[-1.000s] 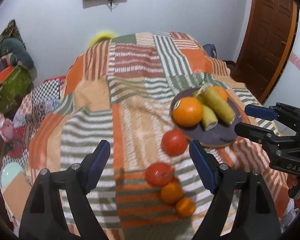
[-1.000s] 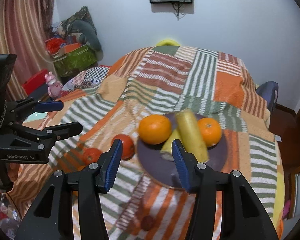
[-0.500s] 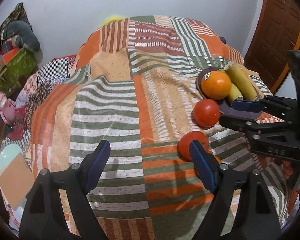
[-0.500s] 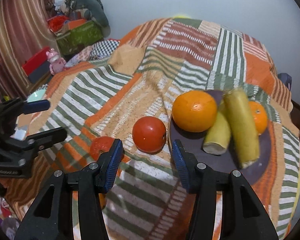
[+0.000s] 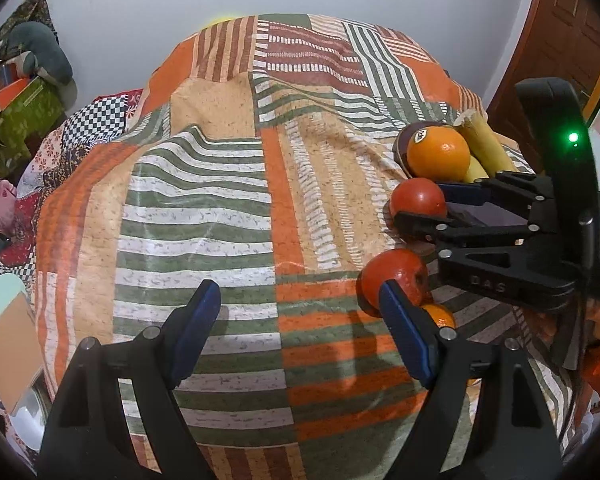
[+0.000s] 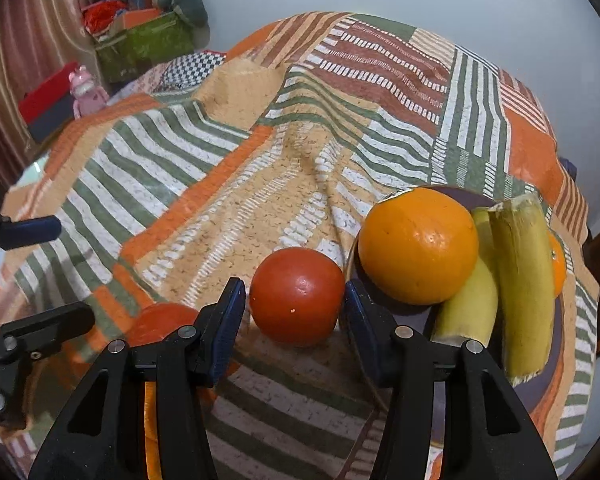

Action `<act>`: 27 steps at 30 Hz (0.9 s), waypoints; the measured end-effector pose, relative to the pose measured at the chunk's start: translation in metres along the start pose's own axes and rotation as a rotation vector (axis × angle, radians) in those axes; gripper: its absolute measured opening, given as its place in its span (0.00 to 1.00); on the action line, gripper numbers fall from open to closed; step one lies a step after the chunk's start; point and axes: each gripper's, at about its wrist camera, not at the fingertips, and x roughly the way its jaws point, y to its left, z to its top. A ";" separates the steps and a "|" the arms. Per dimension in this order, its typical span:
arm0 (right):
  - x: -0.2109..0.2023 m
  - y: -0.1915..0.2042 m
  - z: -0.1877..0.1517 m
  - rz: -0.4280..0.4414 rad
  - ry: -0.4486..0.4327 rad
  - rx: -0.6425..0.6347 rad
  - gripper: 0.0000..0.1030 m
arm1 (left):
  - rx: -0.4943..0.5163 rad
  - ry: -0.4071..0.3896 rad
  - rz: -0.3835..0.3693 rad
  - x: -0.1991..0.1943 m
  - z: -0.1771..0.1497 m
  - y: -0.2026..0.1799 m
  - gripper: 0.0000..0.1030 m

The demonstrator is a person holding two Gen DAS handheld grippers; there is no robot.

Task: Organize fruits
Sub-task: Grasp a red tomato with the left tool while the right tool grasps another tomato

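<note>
The right tool (image 6: pixel 295 308) stands open with a red tomato (image 6: pixel 296 295) between its two blue pads, the gap only a little wider than the fruit; whether a pad already touches the skin cannot be told. That tomato lies on the patchwork bedspread (image 6: pixel 228 184), just beside the near-left rim of the dark plate (image 6: pixel 539 390). On the plate sit a big orange (image 6: pixel 417 246), two bananas (image 6: pixel 521 280) to its right, and a smaller orange (image 6: pixel 556 266) mostly hidden behind them.

The left tool (image 5: pixel 300 312) hangs wide open and empty over bare bedspread, well left of the plate. A second tomato (image 5: pixel 393 280) rests on the bedspread nearer than the first, farther from the plate, with a small orange (image 5: pixel 439 314) touching or almost touching it on the near side.

The step in hand looks like the pickup of the first tomato for the plate. The next move calls for a gentle squeeze, since a tomato is soft and round and may slip or bruise, then a lift over the rim to a free spot on the near side of the plate without bumping the big orange.
</note>
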 end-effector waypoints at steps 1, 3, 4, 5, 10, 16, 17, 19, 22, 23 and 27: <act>-0.001 0.000 0.000 -0.001 -0.007 -0.002 0.47 | 0.001 0.001 -0.003 0.000 0.000 -0.001 0.79; -0.001 0.001 -0.001 0.002 -0.011 -0.009 0.45 | 0.004 0.002 -0.008 0.001 0.001 -0.005 0.79; -0.002 0.000 -0.001 0.009 -0.012 -0.003 0.45 | 0.006 0.003 -0.011 0.001 0.001 -0.007 0.79; -0.003 -0.002 -0.001 0.019 -0.012 0.005 0.45 | 0.011 0.004 -0.015 0.001 0.001 -0.010 0.79; -0.020 -0.010 -0.004 0.071 -0.052 0.042 0.44 | 0.039 0.010 -0.030 0.002 0.005 -0.024 0.79; -0.056 -0.023 -0.009 0.066 -0.130 0.068 0.44 | 0.069 0.034 -0.044 0.012 0.008 -0.044 0.79; -0.060 -0.026 -0.009 0.067 -0.136 0.073 0.44 | 0.070 0.041 -0.049 0.015 0.008 -0.047 0.79; -0.068 -0.031 -0.011 0.065 -0.147 0.080 0.44 | 0.066 0.062 -0.060 0.022 0.009 -0.050 0.75; -0.076 -0.039 -0.015 0.051 -0.160 0.092 0.44 | 0.082 0.093 -0.061 0.032 0.009 -0.057 0.69; -0.077 -0.042 -0.016 0.049 -0.162 0.099 0.44 | 0.085 0.101 -0.050 0.035 0.010 -0.059 0.67; -0.083 -0.053 -0.025 0.036 -0.168 0.131 0.44 | 0.074 0.123 -0.057 0.042 0.009 -0.059 0.63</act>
